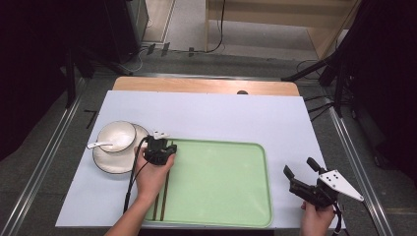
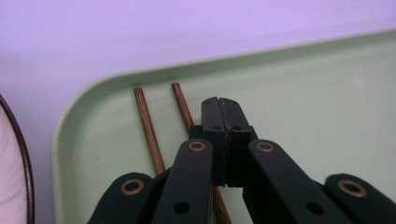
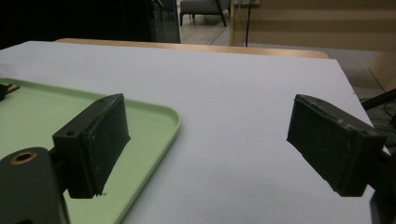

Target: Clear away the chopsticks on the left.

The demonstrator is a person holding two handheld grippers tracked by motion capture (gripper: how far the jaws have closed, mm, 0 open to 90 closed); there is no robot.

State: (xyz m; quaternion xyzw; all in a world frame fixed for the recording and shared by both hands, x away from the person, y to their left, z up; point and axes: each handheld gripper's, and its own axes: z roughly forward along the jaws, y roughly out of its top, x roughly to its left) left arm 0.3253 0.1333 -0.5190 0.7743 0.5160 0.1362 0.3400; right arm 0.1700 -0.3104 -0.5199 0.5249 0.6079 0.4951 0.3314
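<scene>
Left claw [image 2: 223,112] is hovering closed and empty, just right of the two thin brown wooden chopsticks [image 2: 148,128] lying on the pale green plastic tray [image 2: 327,93]. Right claw [image 3: 208,144] is idling wide open over the desk [image 3: 224,93]. Should open first, then straddle both sticks squarely.

Two slim brown wooden chopsticks [image 2: 148,126] lie flat, nearly parallel and slightly apart, along the left edge of the pale green plastic tray [image 2: 327,84], their tips near its far-left corner.
</scene>
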